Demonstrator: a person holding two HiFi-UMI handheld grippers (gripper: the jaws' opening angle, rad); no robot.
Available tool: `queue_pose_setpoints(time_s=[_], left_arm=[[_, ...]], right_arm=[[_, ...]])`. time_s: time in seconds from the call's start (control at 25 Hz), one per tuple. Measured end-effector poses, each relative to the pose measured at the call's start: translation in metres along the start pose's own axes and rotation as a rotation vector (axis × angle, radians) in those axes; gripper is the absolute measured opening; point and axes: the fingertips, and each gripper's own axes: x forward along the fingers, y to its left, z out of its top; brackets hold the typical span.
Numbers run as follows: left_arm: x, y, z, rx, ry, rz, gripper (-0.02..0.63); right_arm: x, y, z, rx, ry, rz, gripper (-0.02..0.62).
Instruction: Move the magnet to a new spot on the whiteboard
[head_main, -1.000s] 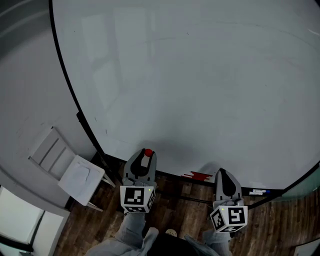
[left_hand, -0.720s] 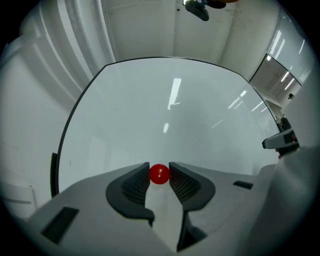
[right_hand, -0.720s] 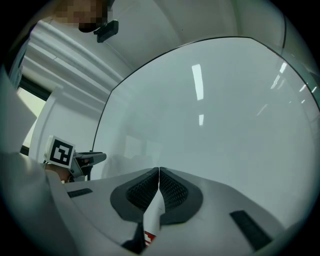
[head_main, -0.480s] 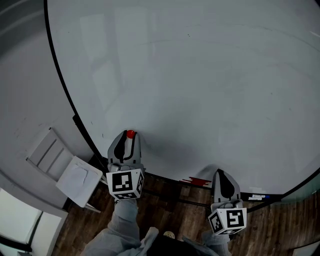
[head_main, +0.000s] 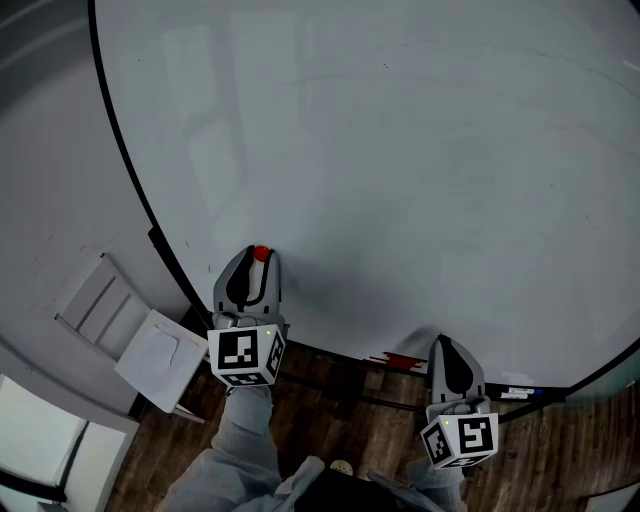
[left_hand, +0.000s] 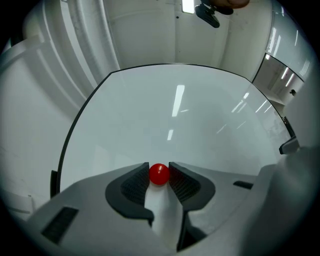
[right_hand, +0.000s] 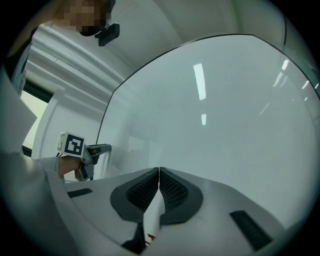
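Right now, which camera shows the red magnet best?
The left gripper view: the red magnet sits large, pinched by the left gripper. The head view shows only a small red dot at the whiteboard. The right gripper view doesn't show it.

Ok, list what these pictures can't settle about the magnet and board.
- Whether the red magnet touches the whiteboard: left gripper view, its own body hides the contact; head view, too small.
- The red thing on the ledge below: head view, too small to name.
- The whiteboard's top and right: head view, cut off by the edge.
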Motion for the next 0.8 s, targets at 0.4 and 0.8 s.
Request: queue_pose_setpoints(time_s=[0.4,0.8], left_arm=[[-0.001,0.01,0.0,-0.003,0.013,0.007,0.193],[-0.017,0.007,-0.003,-0.012,0.044,-0.025,0.216]], right_arm=[[-0.003,0.003,-0.004,0.006,0.012,-0.01,0.028],[-0.01,0.007,-0.004,0.009,0.021,-0.012,0.028]])
